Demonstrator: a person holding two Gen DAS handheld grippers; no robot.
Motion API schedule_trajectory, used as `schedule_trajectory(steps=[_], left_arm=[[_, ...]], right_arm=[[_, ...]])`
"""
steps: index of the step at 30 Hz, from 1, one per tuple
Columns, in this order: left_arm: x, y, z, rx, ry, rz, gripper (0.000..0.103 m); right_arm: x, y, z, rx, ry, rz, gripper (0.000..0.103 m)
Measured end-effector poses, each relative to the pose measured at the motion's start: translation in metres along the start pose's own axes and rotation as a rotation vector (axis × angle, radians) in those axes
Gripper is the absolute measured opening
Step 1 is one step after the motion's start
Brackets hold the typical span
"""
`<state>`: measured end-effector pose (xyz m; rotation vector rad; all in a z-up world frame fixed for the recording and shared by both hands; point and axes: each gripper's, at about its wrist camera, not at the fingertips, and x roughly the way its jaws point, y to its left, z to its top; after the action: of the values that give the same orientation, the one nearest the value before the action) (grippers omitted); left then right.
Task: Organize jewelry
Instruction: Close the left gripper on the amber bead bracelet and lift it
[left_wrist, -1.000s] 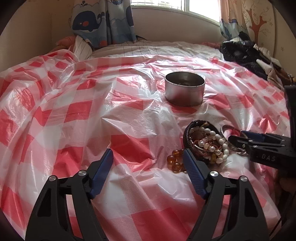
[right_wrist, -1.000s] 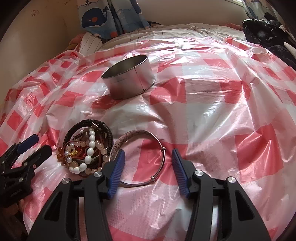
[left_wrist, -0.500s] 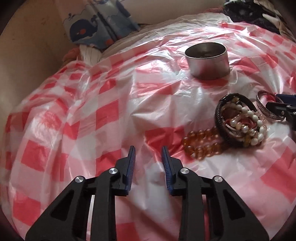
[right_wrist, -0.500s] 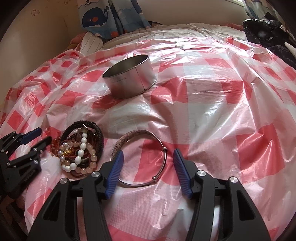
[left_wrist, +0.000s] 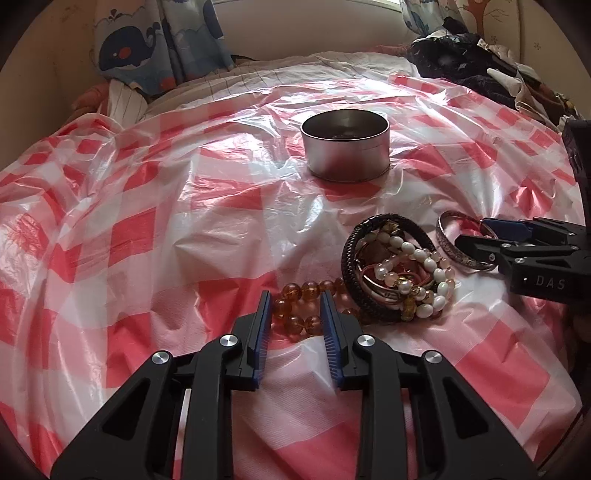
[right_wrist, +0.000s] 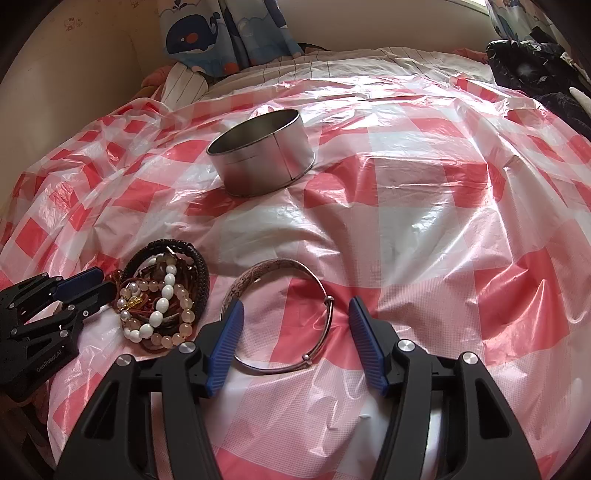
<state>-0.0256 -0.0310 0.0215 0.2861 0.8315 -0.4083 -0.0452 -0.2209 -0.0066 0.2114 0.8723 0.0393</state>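
Note:
A pile of bead bracelets inside a black braided band (left_wrist: 391, 269) lies on the red-checked plastic sheet; it also shows in the right wrist view (right_wrist: 162, 295). An amber bead bracelet (left_wrist: 303, 306) lies at its near left. My left gripper (left_wrist: 295, 299) is partly open, its fingers either side of the amber beads. A silver bangle (right_wrist: 280, 314) lies to the right of the pile, also in the left wrist view (left_wrist: 454, 243). My right gripper (right_wrist: 295, 306) is open, its fingers straddling the bangle. A round metal tin (left_wrist: 345, 146) stands open farther back, also in the right wrist view (right_wrist: 260, 153).
The plastic sheet (right_wrist: 424, 221) covers a bed and is wrinkled. Dark clothes (left_wrist: 472, 66) are heaped at the far right. A whale-print curtain (right_wrist: 221, 33) hangs at the back by the wall.
My left gripper has swung back toward the pile and now has its fingers around the amber beads, narrower than a second ago. My right gripper has edged forward over the bangle.

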Motion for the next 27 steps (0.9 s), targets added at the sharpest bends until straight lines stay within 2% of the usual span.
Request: schedule_trajectory(steps=[3,5,7,10,16,19,22,25,27], left_arm=[[0.007,-0.007,-0.001,0.038,0.014,0.026,0.023],[0.009,-0.007,0.0,0.038,0.025,0.017,0.017],[0.005,-0.001,-0.001,-0.01,0.031,-0.045,0.01],[-0.005,0.013,-0.006,-0.099,0.03,-0.135,0.01],[-0.026,0.021,-0.01,-0.15,-0.025,-0.184,0.01],[-0.023,0.024,-0.01,-0.157,-0.022,-0.183,0.01],[-0.012,0.024,-0.012,-0.159,0.023,-0.16,0.011],[-0.007,0.023,-0.012,-0.157,0.025,-0.131,0.015],[-0.004,0.022,-0.011,-0.145,0.028,-0.114,0.016]], right_arm=[[0.0,0.0,0.0,-0.001,0.0,0.001,0.059],[0.0,0.0,0.0,0.001,0.0,-0.002,0.059],[0.0,0.0,0.0,0.002,0.0,-0.001,0.059],[0.0,0.001,0.0,0.003,-0.002,0.003,0.059],[-0.002,-0.002,0.0,0.014,-0.011,0.018,0.058],[-0.002,-0.003,0.0,0.018,-0.015,0.02,0.054],[-0.001,-0.004,0.0,0.017,-0.009,0.016,0.053],[-0.001,-0.004,-0.001,0.015,-0.011,0.016,0.053],[-0.002,-0.005,-0.001,0.019,-0.016,0.021,0.042]])
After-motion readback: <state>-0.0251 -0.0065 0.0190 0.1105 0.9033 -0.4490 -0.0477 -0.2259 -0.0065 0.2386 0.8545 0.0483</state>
